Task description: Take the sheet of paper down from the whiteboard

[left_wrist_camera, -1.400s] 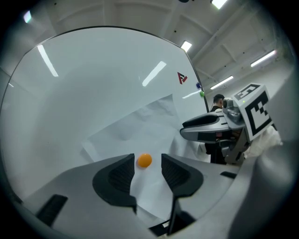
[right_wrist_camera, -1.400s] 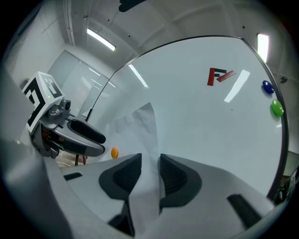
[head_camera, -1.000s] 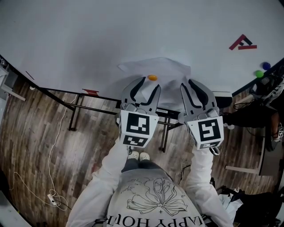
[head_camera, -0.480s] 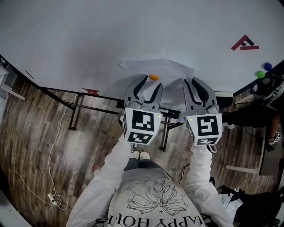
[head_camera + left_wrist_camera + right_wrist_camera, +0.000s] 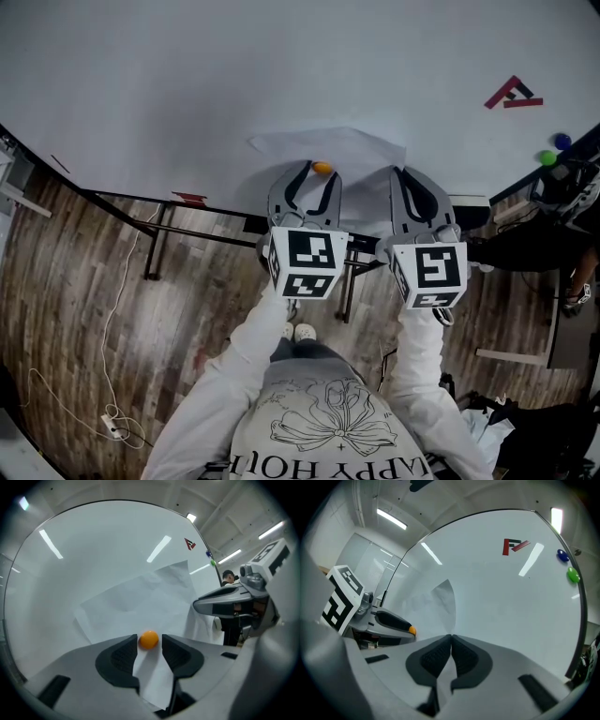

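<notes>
Since a second ago the right gripper (image 5: 408,176) has brought its jaws from apart to fully together; both hands have hardly shifted, and the sheet of paper (image 5: 347,148) lies on the whiteboard (image 5: 234,84) as before.

Head view: we see the sheet low on the board, near its bottom edge, with wide bare board above and to both sides. The left gripper (image 5: 312,178) meets the sheet at the orange magnet (image 5: 322,168); the right gripper meets the sheet's right side. A red logo (image 5: 513,92) sits at the upper right, with a green magnet (image 5: 547,157) and a blue magnet (image 5: 562,141) near the board's right edge, well apart from the sheet. Below the board lies wooden floor (image 5: 84,281). Lettering on the shirt (image 5: 319,422) is cut by the frame; we read only "APPY".

Left gripper view: the jaws stand narrowly apart, one tip on each side of the orange magnet, with a thin gap at either side. The sheet runs under and beyond them, creased.

Right gripper view: the jaws are closed on the sheet's edge, which passes between the pads. To the right the board is bare up to the logo and the two magnets.
</notes>
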Available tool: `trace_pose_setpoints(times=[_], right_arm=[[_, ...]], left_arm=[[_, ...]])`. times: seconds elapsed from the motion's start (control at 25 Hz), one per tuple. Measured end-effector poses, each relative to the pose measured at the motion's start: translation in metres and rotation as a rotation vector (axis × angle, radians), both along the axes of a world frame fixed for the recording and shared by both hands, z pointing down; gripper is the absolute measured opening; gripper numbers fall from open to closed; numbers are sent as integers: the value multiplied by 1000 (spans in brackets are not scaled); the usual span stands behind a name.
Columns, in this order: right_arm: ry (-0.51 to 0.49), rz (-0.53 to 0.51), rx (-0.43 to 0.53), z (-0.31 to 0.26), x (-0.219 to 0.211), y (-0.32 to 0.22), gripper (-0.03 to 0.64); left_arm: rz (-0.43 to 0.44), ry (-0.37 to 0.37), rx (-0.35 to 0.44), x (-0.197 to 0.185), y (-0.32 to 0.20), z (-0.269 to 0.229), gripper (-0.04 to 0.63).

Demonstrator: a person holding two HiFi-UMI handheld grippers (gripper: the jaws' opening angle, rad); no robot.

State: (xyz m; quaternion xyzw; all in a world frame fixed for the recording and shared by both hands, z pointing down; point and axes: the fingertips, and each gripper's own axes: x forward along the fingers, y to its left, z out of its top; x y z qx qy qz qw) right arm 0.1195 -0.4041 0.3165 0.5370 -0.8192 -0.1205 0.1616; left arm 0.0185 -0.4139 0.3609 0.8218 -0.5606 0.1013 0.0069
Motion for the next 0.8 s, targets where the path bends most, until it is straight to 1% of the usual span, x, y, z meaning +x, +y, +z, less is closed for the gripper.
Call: trace_pose_setpoints(times=[0.08, 0.28, 0.4, 0.68, 0.8], right_arm=[[-10, 8, 2, 0, 1, -1, 6], [-35, 21, 2, -1, 2, -1, 5], [-49, 30, -1, 0, 2, -1, 3], [-78, 52, -6, 0, 2, 1, 3], [-89, 57, -12, 1, 3, 2, 3]], left_arm=[[-11, -7, 2, -1, -1, 0, 140], [-15, -14, 5, -1, -1, 0, 135], [-13, -20, -1, 0, 0, 1, 114], [15, 16, -29, 0, 0, 1, 109], [17, 21, -26, -3, 2, -2, 107]])
